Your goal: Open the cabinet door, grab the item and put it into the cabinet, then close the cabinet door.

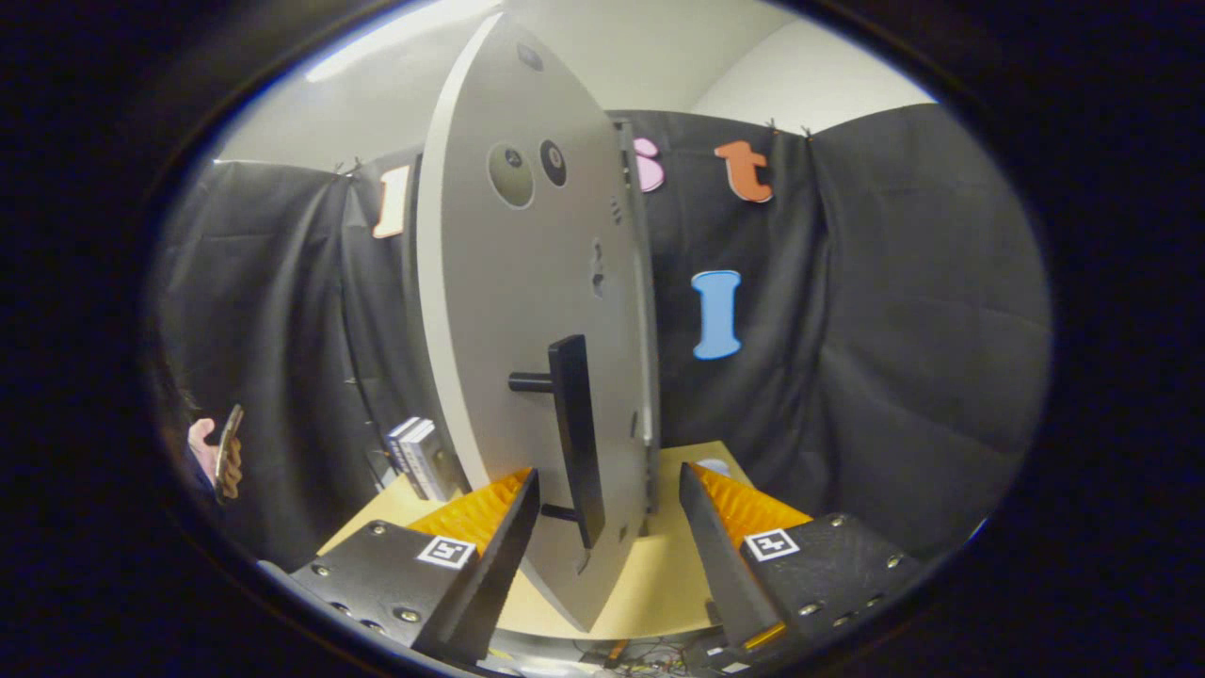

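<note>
A grey cabinet door stands close in front of me, swung out so I see its face at a steep angle. Its black bar handle runs upright on two short posts. My gripper is open, and the handle's lower half sits between the fingers without either one pressing on it. The cabinet's front edge shows just right of the door. A small striped box stands on the table beyond the left finger, to the left of the door.
The cabinet and box rest on a light wooden table. At the far left, a person's hand holds a phone. Black cloth walls close the booth behind and to the right.
</note>
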